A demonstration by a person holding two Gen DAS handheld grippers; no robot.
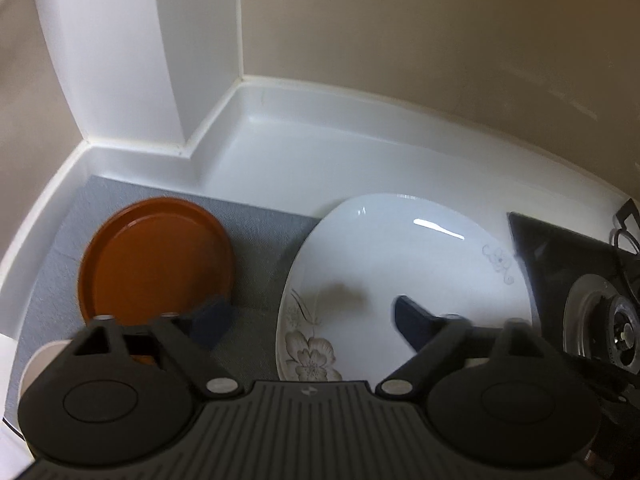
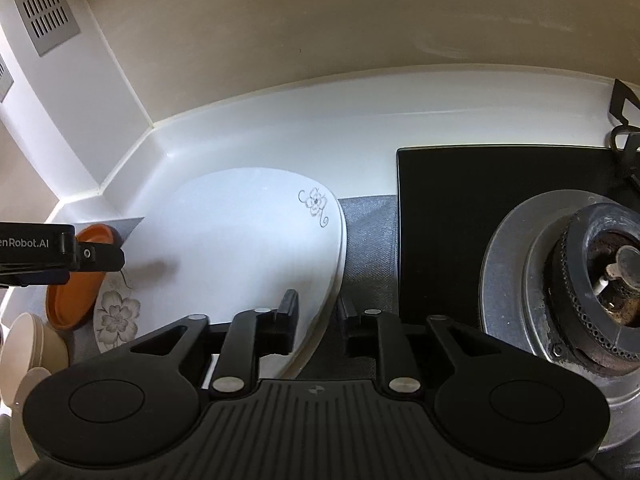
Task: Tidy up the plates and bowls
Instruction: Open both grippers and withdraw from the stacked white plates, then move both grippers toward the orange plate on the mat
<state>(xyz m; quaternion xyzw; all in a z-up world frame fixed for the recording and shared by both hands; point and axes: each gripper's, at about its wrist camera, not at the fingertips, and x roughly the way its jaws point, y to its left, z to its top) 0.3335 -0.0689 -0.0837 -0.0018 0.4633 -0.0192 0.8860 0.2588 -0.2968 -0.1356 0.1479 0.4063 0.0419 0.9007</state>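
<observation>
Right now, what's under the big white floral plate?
The white floral plate lies partly on the grey mat, its far edge over the white counter. Whatever lies beneath its middle is covered. The orange plate sits beside it, apart.

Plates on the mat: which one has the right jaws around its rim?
The big white flowered plate: its near edge sits between the right gripper jaws. The small orange plate lies further left, by the open left gripper.
</observation>
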